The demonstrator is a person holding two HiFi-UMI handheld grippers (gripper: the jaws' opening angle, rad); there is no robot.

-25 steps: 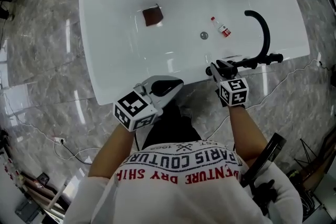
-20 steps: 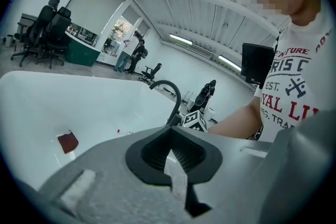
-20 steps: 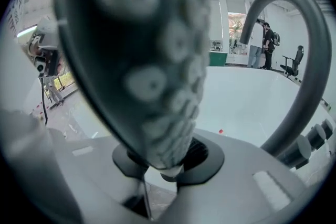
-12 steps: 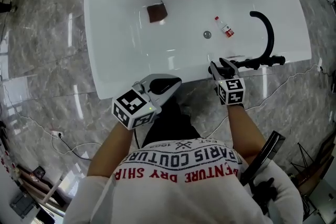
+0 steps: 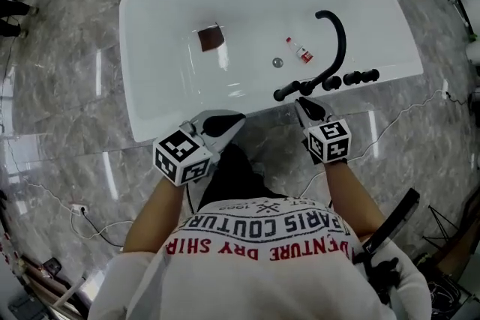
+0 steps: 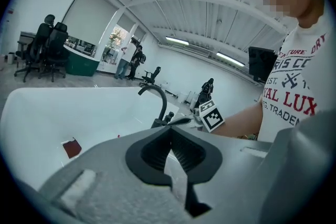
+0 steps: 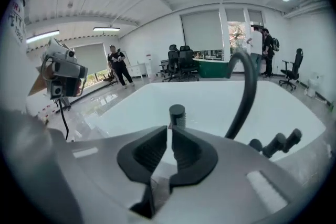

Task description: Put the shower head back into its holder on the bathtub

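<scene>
The black shower head (image 5: 298, 89) lies slanted on the near rim of the white bathtub (image 5: 136, 97), by three black knobs (image 5: 351, 77). Seen from the right gripper view, its round end (image 7: 177, 112) stands just beyond my jaws. My right gripper (image 5: 304, 106) hangs a little short of that end, over the floor beside the rim. Its jaws are closing, a thin slit remains and nothing is between them (image 7: 168, 131). My left gripper (image 5: 229, 121) is shut and empty, near the rim to the left (image 6: 169, 131).
A curved black spout (image 5: 339, 34) arches over the tub. Inside the tub lie a brown square (image 5: 211, 37), a small bottle (image 5: 300, 50) and the drain (image 5: 277, 62). A thin cable (image 5: 397, 116) runs over the marble floor at the right.
My right gripper, earlier at the shower head's near end, has let go, pulled back and narrowed its jaws. The shower head now rests slanted by the knobs. My left gripper shifted slightly.
</scene>
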